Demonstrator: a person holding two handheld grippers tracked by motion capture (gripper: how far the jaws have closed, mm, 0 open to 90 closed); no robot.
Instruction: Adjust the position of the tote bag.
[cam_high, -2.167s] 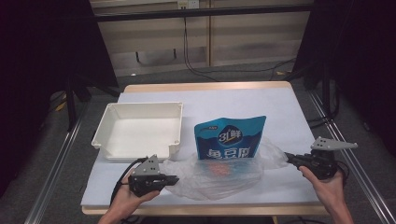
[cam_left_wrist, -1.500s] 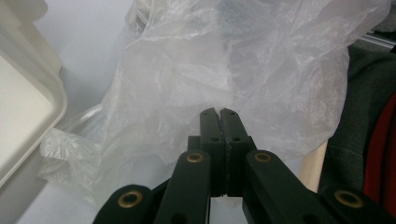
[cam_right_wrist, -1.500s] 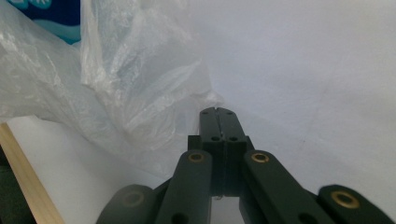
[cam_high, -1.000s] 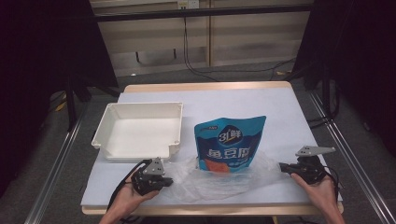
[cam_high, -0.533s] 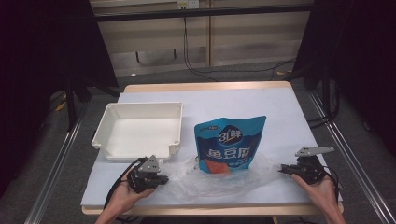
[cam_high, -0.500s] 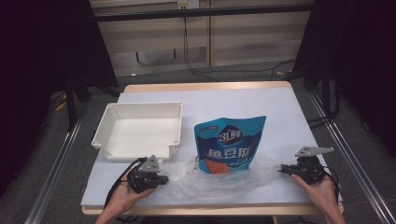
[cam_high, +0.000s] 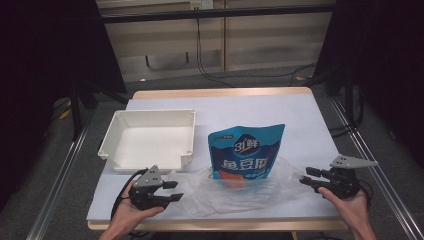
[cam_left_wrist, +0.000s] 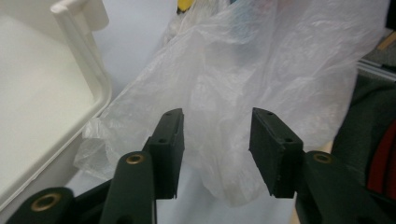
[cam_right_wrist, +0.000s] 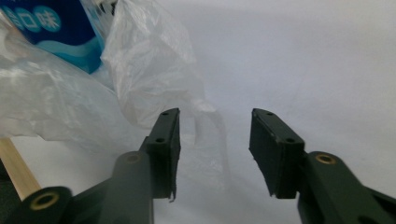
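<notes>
Between each gripper's parted jaws lies only crumpled film: the left gripper and right gripper both stand apart at opposite ends of one clear plastic bag. One blue pouch stands on it, beside one white tray. Since earlier, the left gripper has drawn slightly leftward.

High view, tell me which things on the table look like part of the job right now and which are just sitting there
Likely in the job:
clear plastic bag, with an open gripper at each end
left gripper
right gripper
blue snack pouch, standing in the bag

Just sitting there:
white tray, apart from both grippers and nothing visible inside
</notes>
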